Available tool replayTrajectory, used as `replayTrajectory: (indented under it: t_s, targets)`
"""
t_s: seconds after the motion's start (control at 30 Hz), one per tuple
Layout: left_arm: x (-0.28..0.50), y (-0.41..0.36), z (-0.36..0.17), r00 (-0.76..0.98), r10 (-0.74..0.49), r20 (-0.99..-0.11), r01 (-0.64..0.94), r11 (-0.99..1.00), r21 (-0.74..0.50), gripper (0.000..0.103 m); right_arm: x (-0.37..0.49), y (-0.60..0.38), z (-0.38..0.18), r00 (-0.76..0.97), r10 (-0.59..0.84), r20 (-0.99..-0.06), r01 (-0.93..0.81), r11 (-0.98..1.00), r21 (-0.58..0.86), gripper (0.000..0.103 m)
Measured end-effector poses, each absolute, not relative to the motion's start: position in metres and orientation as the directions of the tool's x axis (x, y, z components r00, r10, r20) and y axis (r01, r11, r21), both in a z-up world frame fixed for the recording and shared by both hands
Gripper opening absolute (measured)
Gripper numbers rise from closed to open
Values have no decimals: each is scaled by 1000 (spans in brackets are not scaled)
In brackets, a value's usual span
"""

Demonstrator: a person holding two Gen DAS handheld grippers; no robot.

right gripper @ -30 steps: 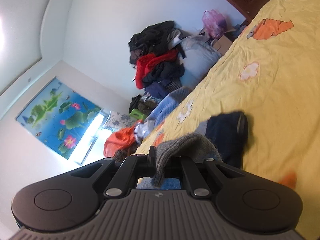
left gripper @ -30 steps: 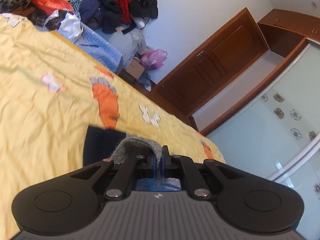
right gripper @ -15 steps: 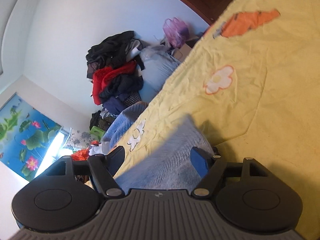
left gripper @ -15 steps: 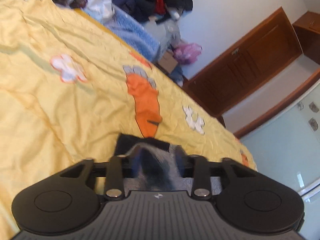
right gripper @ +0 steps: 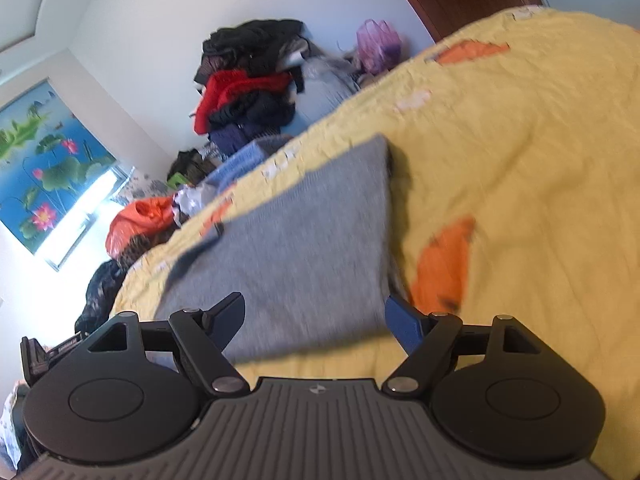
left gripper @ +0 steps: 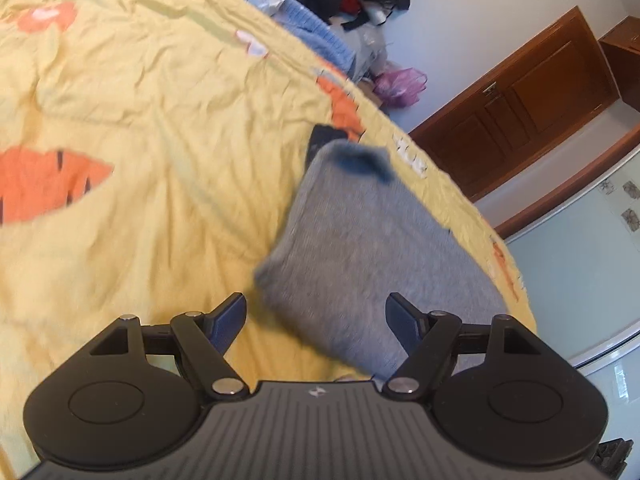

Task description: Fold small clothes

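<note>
On the yellow bedspread (left gripper: 140, 128), beside an orange carrot print (right gripper: 444, 264): one grey knitted garment (left gripper: 372, 248), lying flat, a dark blue part (left gripper: 360, 162) showing at its far end. We hold nothing now. Left gripper (left gripper: 316, 312): fingers spread wide, garment's near edge just beyond them, untouched. Right gripper (right gripper: 314, 314): fingers likewise spread, near the same garment's edge. A second ago both were pinching the grey knit, lifted and bunched; half a second ago they were parting. We judge one fold laid down and released; next comes smoothing or a further fold. Background: clothes pile (right gripper: 248, 80) against the wall, well apart from the garment.
</note>
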State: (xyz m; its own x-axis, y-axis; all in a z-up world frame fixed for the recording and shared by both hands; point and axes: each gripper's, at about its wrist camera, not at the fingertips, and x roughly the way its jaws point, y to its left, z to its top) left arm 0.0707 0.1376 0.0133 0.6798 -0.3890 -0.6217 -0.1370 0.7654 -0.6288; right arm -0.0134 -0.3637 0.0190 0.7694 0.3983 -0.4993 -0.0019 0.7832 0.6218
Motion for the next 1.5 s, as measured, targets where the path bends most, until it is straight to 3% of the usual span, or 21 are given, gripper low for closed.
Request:
replayTrajectory:
  t_s: [0.17,0.27,0.37,0.47,0.57,0.63,0.67,0.7,0.73,0.77,1.0,1.17,1.27,1.37,1.43,1.5]
  targets:
    - [51,133,-2,711,-412,-570,-185,672,-717,77,-24,-348,0,737,399,-546,51,772,633,80]
    - [54,127,-9,742,-433,-512,-174,612,-771,87,-20,-347,-11,777,384,-499,82,724,685,83]
    - [68,125,-15,791,-428,-438,-173,531,-830,88,-7,-343,-15,820,350,-453,104,687,720,89]
    - [90,120,-14,812,-395,-429,-180,529,-829,88,16,-336,-16,839,318,-442,130,672,729,92]
    - [108,111,-12,814,-367,-450,-178,580,-795,87,36,-332,-19,857,301,-418,143,641,754,88]
    - [111,106,-11,813,-344,-469,-187,609,-770,82,49,-330,-21,858,284,-428,164,639,752,78]
    - [111,106,-12,812,-332,-481,-200,615,-763,67,55,-329,-23,851,280,-444,178,642,746,55]
    - [111,107,-14,805,-323,-498,-217,620,-754,42,63,-327,-26,827,299,-477,191,648,737,24]
    - [112,108,-18,789,-316,-527,-244,626,-741,27,69,-324,-31,798,322,-509,202,653,730,15]
    - [114,111,-24,773,-310,-553,-269,630,-729,9,72,-323,-34,783,330,-527,211,656,724,15]
    - [94,111,1,772,-334,-540,-189,691,-697,5,59,-327,-5,803,375,-463,107,674,731,14]
    - [32,120,29,757,-406,-512,-79,721,-689,5,10,-334,30,774,456,-439,-9,701,713,15]
    - [-19,131,18,711,-442,-548,-78,724,-685,5,-39,-344,27,742,500,-446,-18,681,732,15]
    - [-62,134,3,668,-420,-614,-61,792,-608,7,-83,-354,7,692,554,-464,17,630,777,15]
    - [-77,135,2,657,-373,-655,-42,849,-526,12,-102,-355,-9,653,563,-507,54,632,773,22]
    - [-85,133,15,692,-270,-670,-19,920,-391,26,-110,-360,-12,655,506,-561,99,679,728,44]
